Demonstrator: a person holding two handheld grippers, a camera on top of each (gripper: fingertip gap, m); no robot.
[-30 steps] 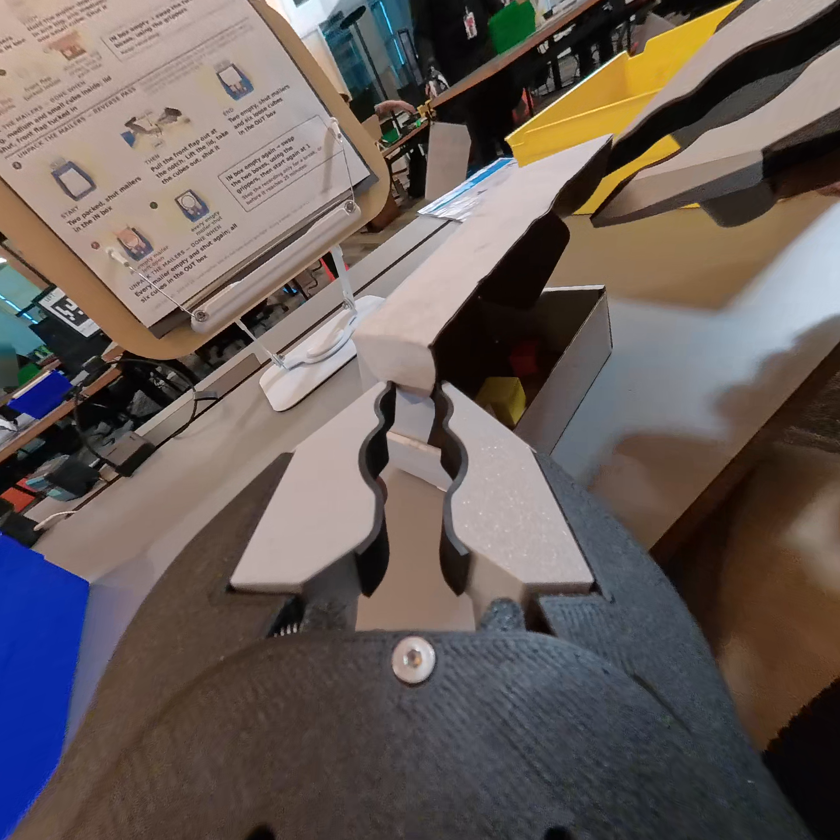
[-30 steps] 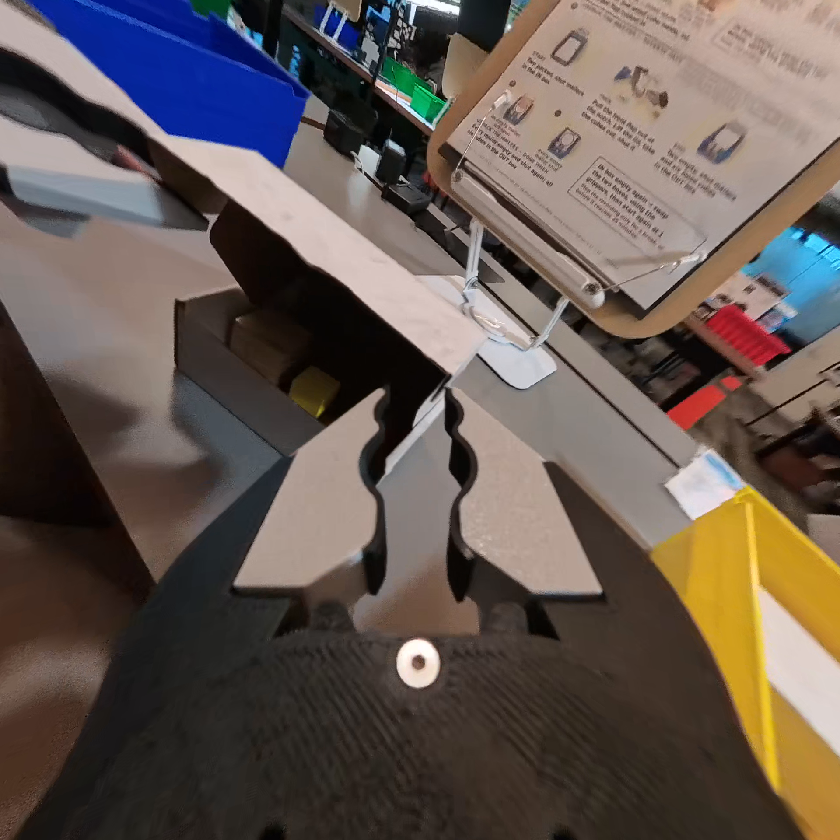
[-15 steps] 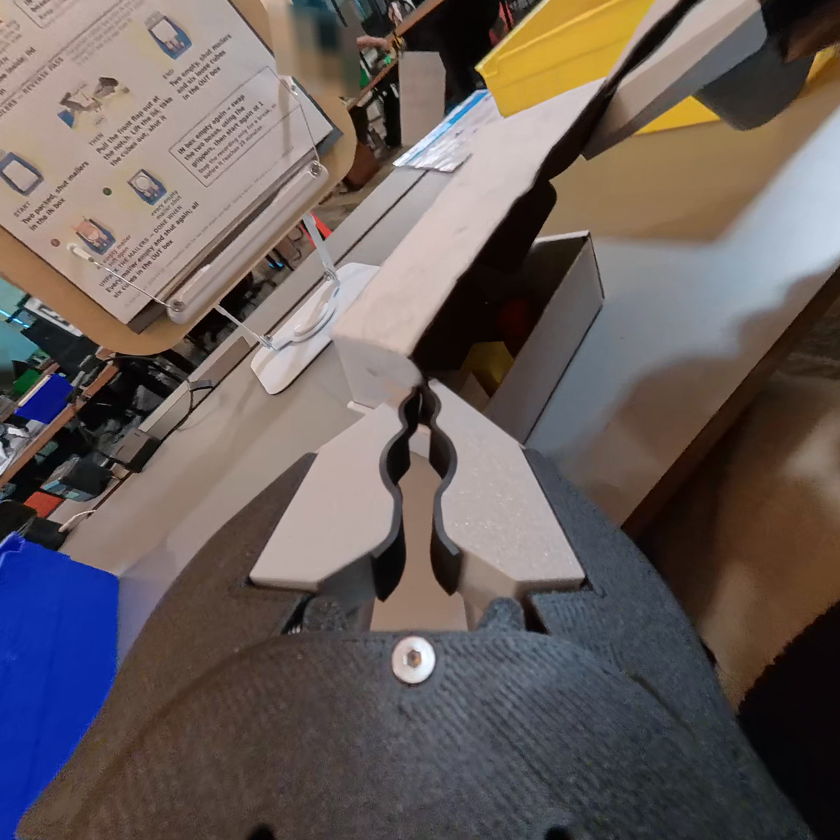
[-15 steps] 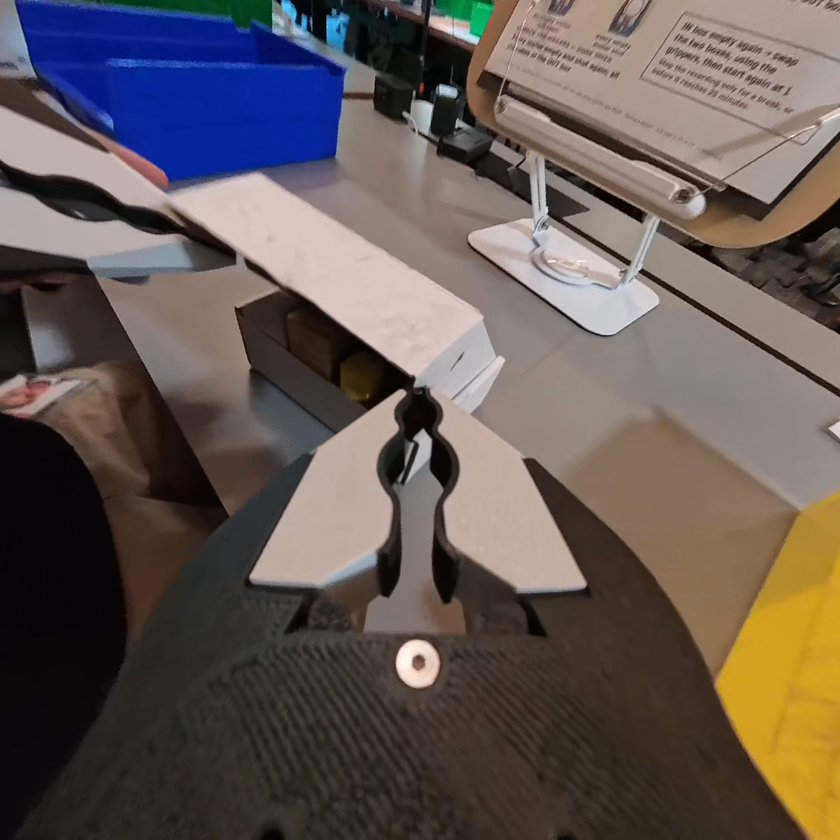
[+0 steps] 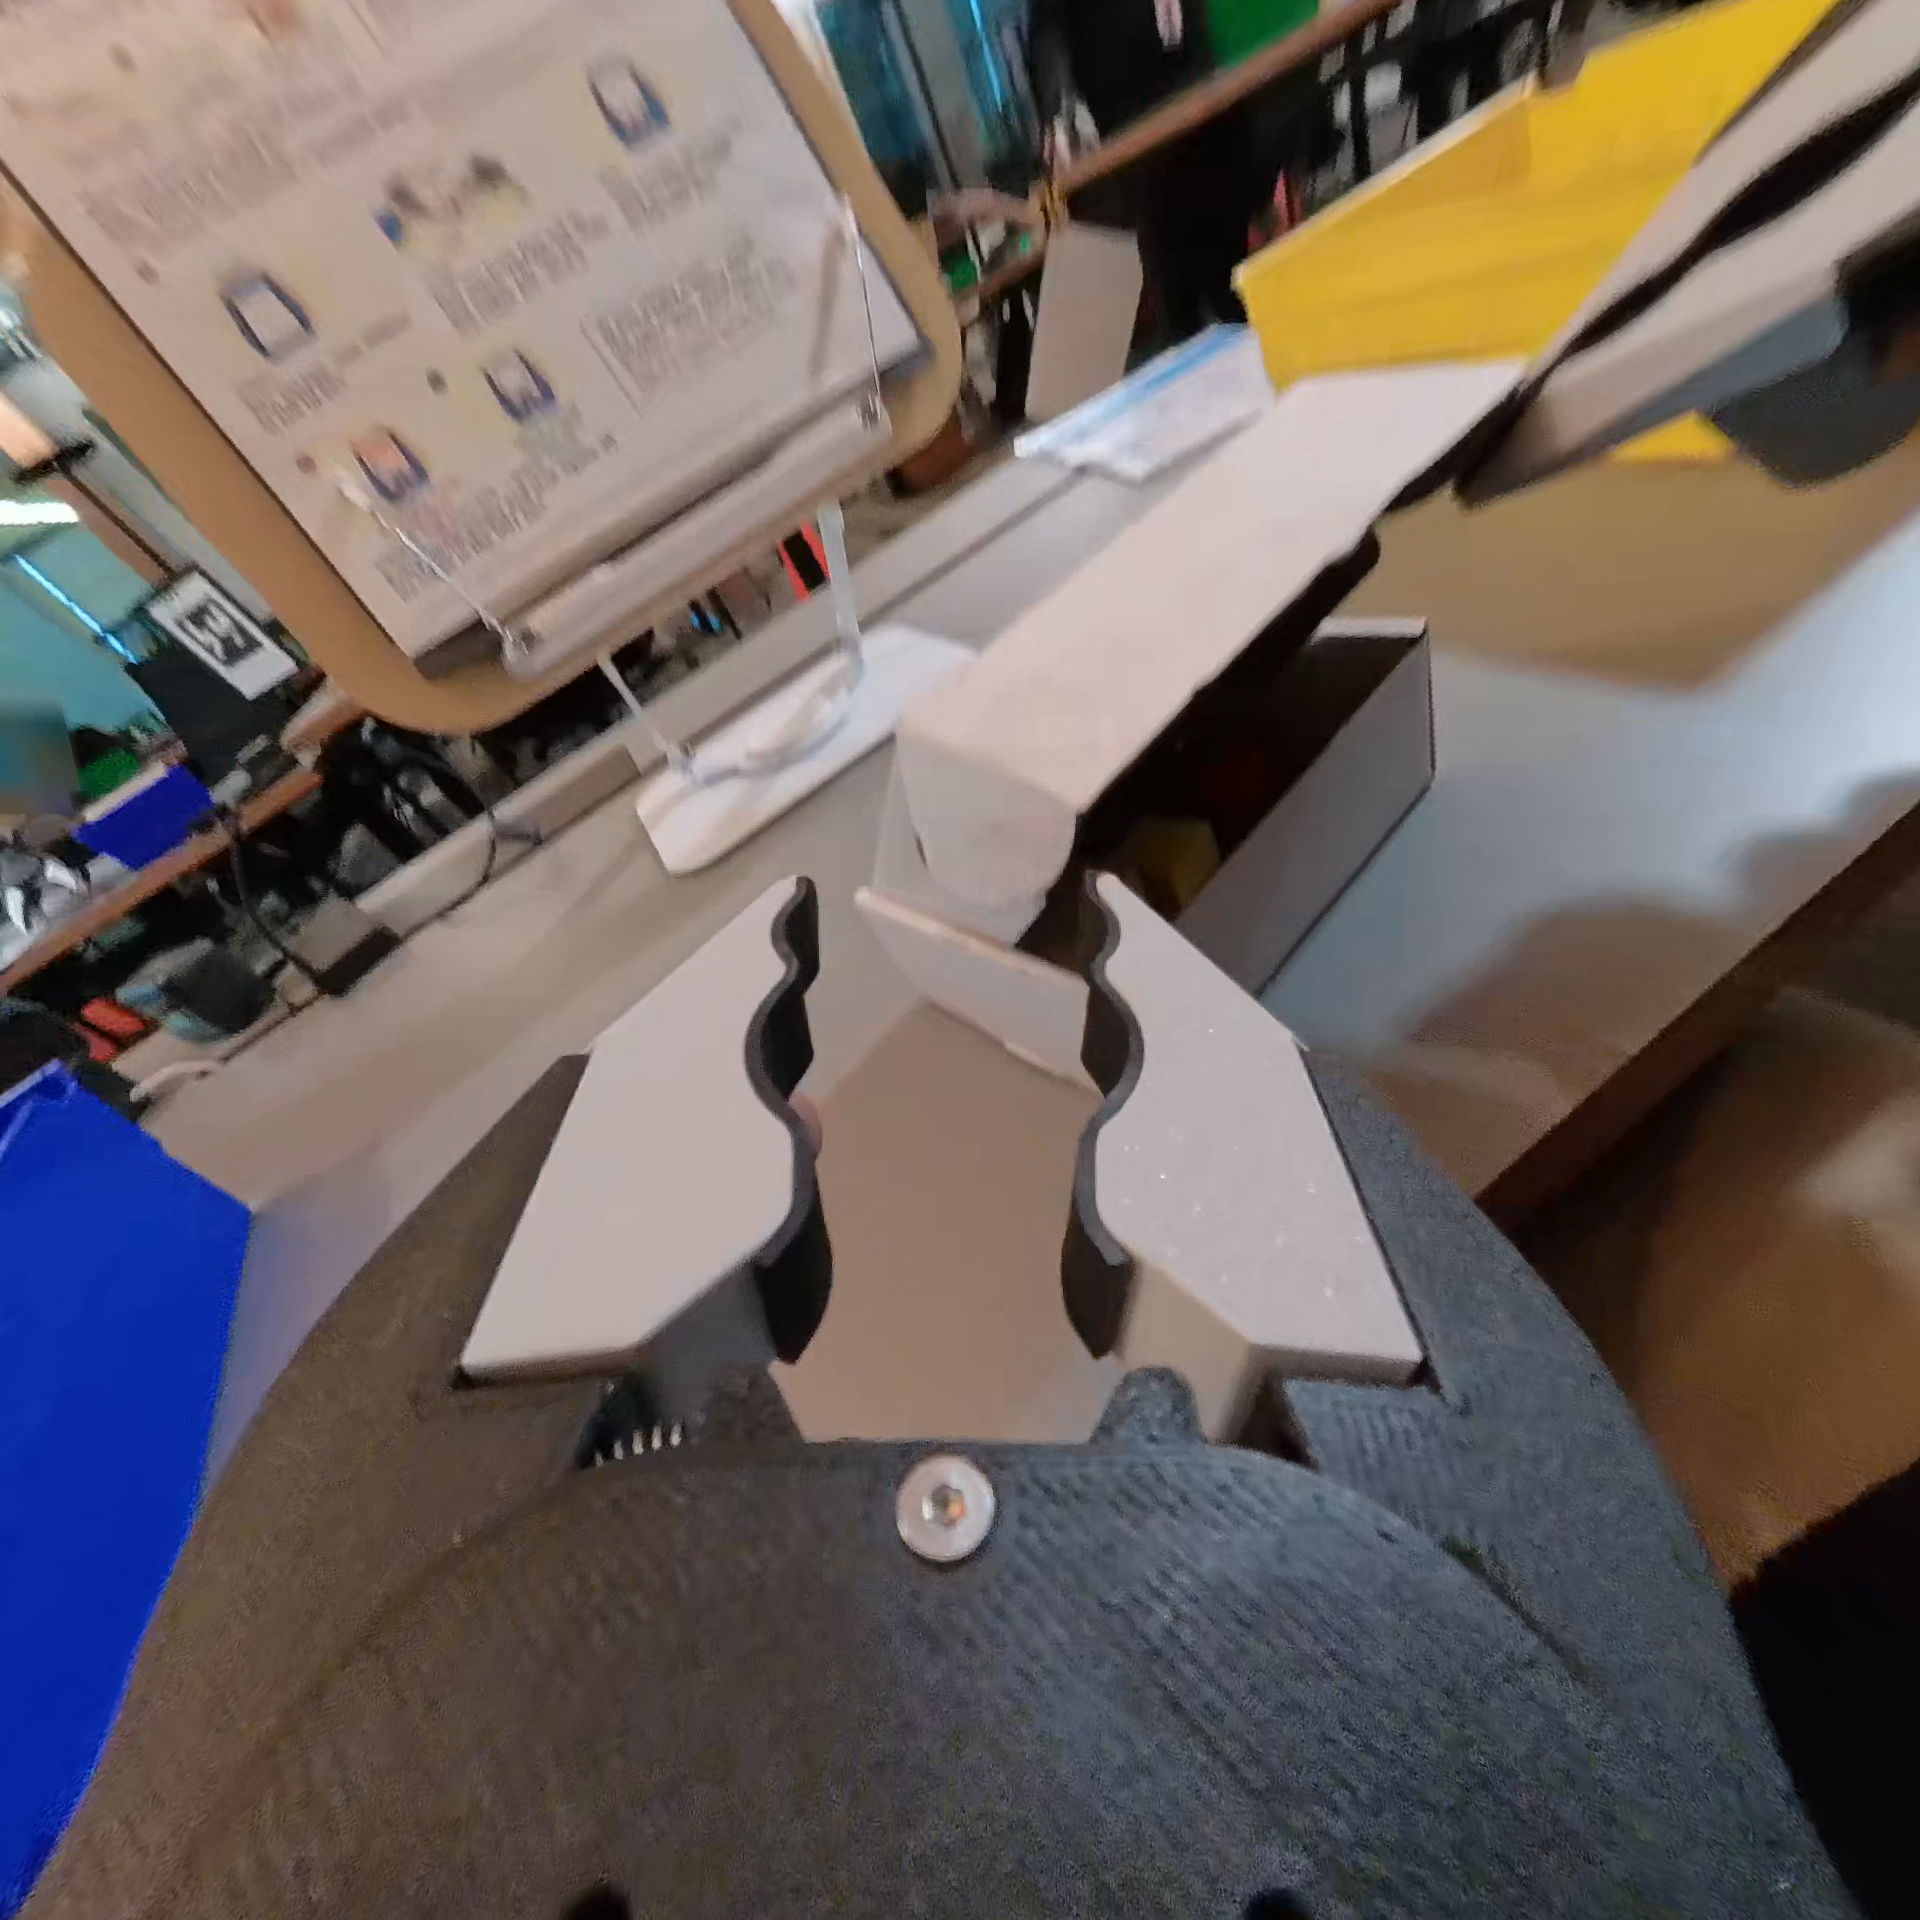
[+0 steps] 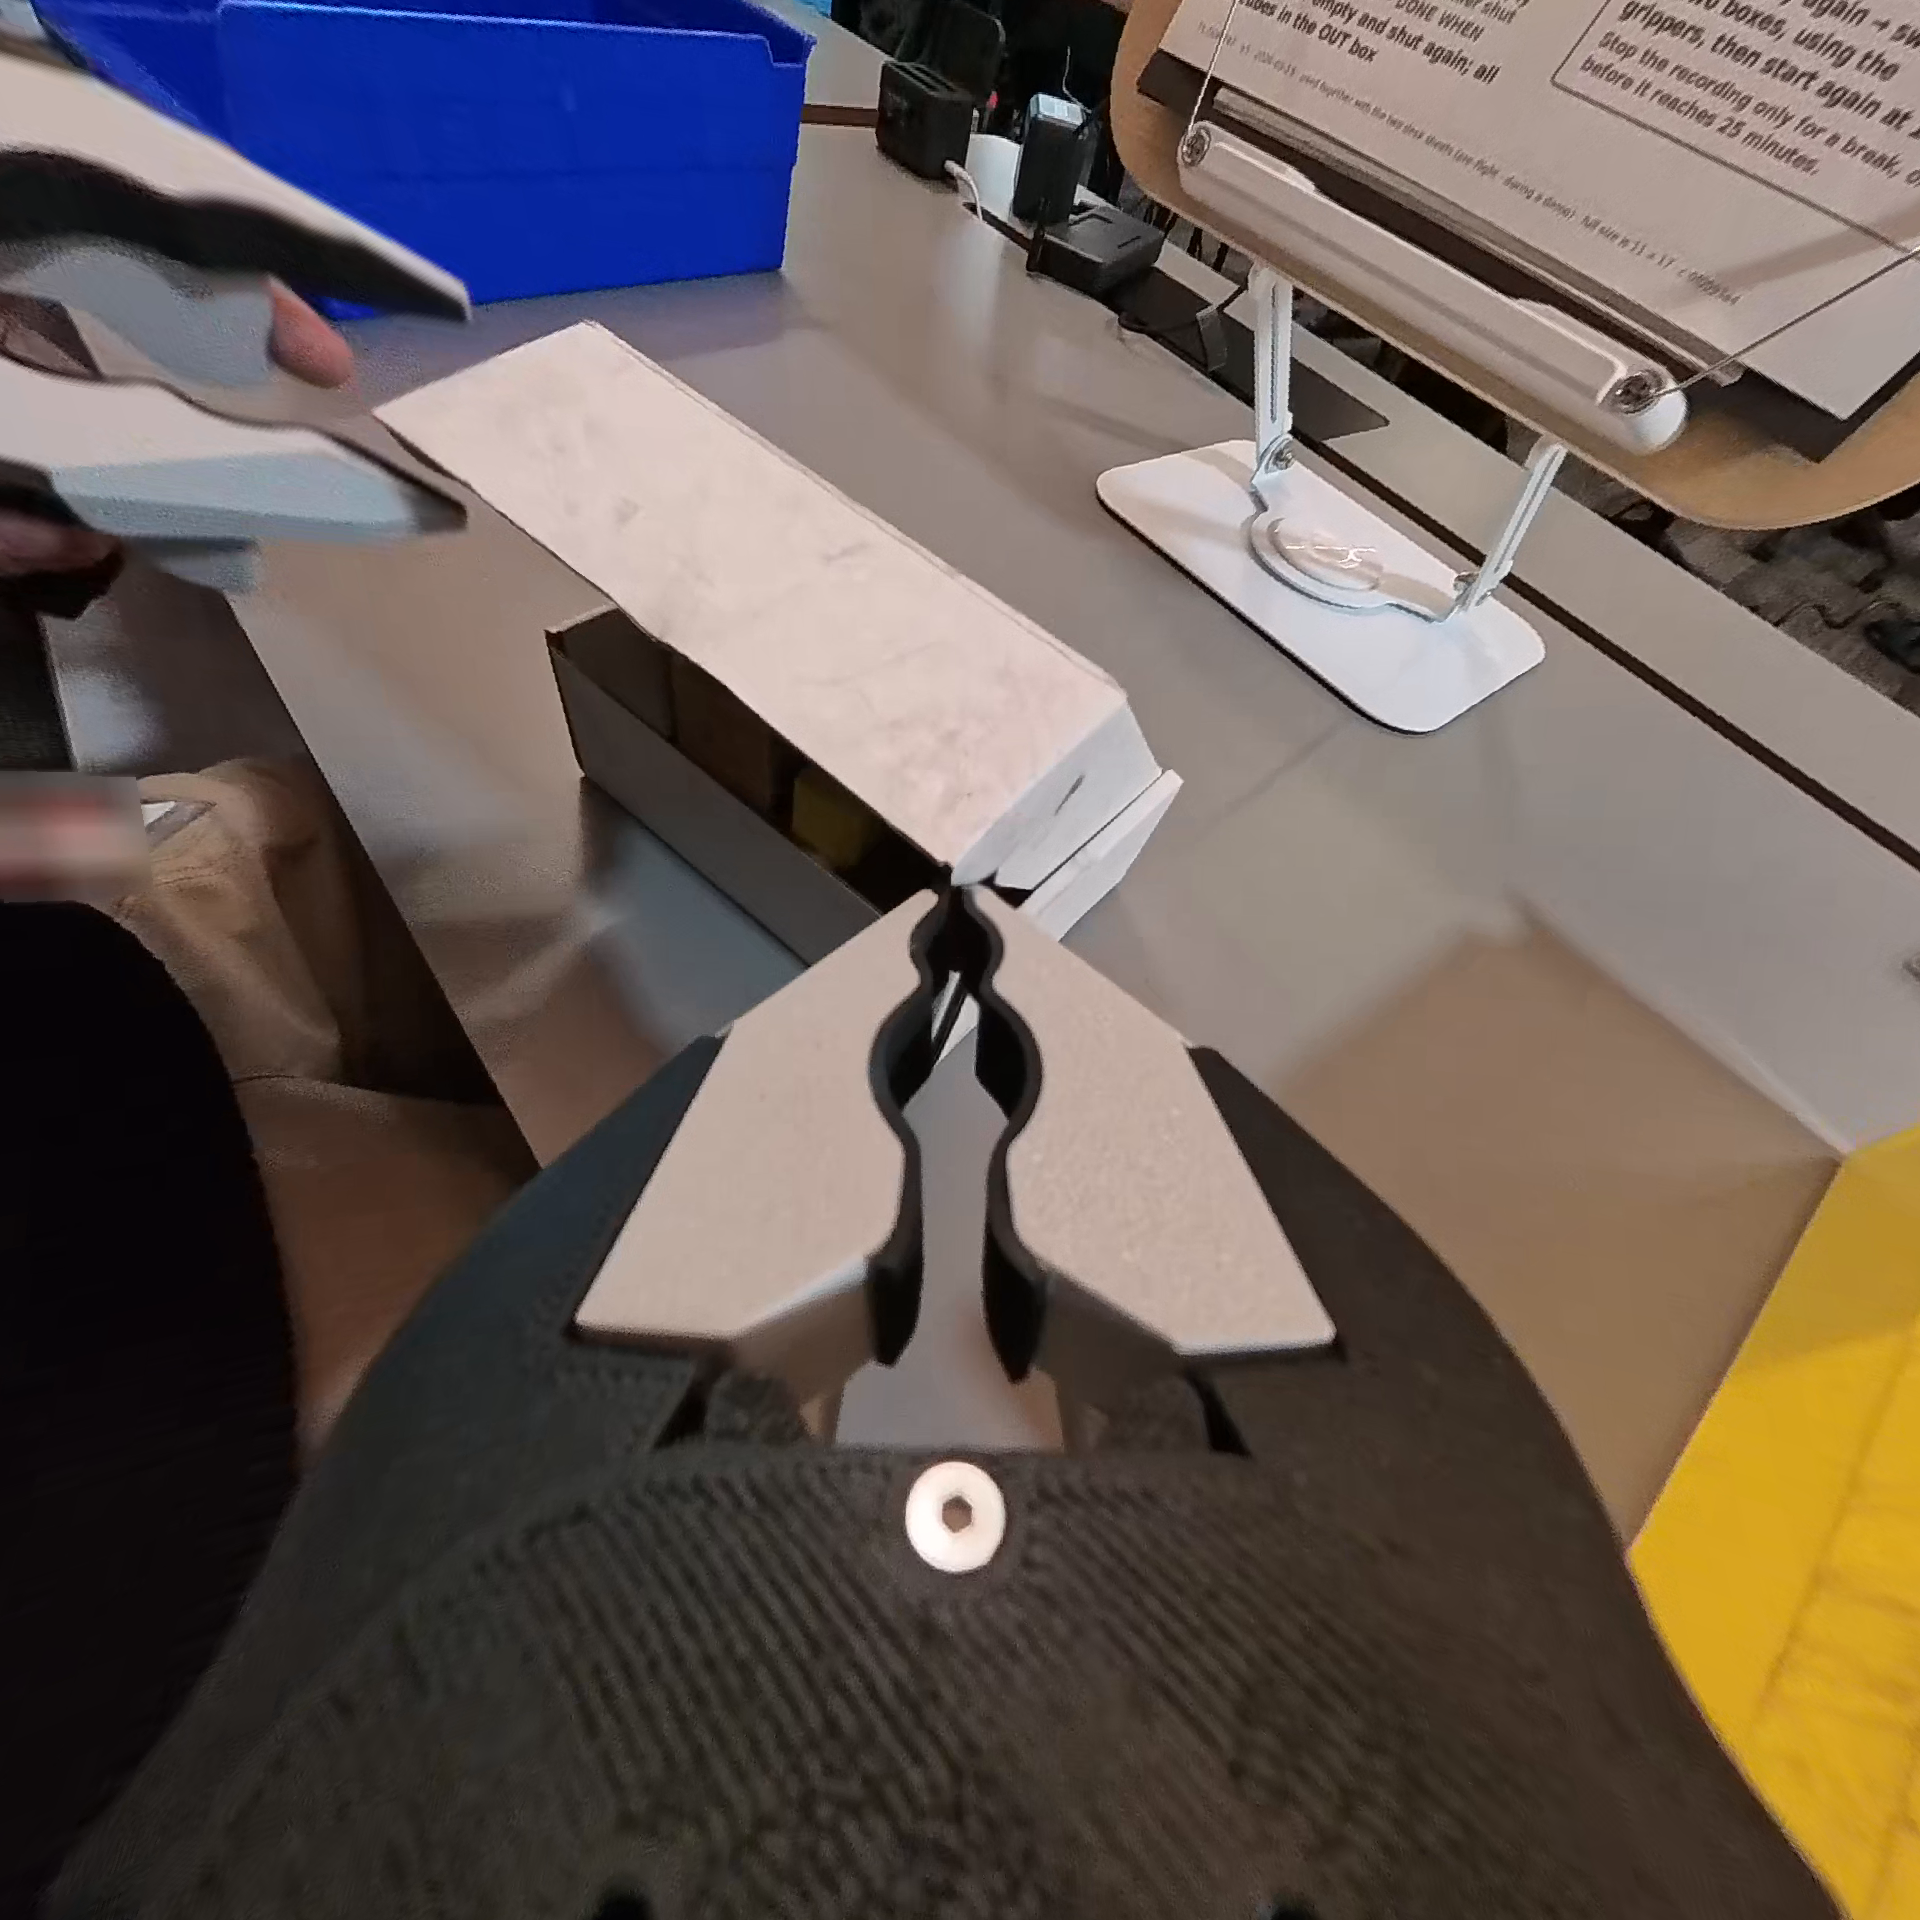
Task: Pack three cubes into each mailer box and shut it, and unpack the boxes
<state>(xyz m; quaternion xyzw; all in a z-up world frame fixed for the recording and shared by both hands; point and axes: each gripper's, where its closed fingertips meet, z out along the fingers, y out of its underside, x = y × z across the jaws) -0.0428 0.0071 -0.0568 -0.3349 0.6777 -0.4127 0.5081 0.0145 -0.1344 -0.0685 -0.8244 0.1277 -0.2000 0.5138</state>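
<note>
1. Left tongs point(image 5: 948, 914): jaws spread, gripping nothing, just short of the mailer box point(image 5: 1320, 821) end.
2. Right tongs point(image 6: 954, 902): clamped on the lid flap point(image 6: 1081, 831) corner.
3. Box on table point(image 6: 1351, 935), lid half-raised, yellow cube point(image 6: 831, 821) inside.

Each claw point(image 5: 951, 914) has grey wavy-edged fingers (black textured body, silver screw).

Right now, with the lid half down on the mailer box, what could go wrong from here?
1. Only the right tongs appear to pinch the lid flap. The left tongs are open, so the lid may twist or spring up.
2. The yellow cube sits at the front opening, so the flap could jam on it when tucked.
3. The mailer box lies near the edge of the table, and a push may slide it off.
</note>
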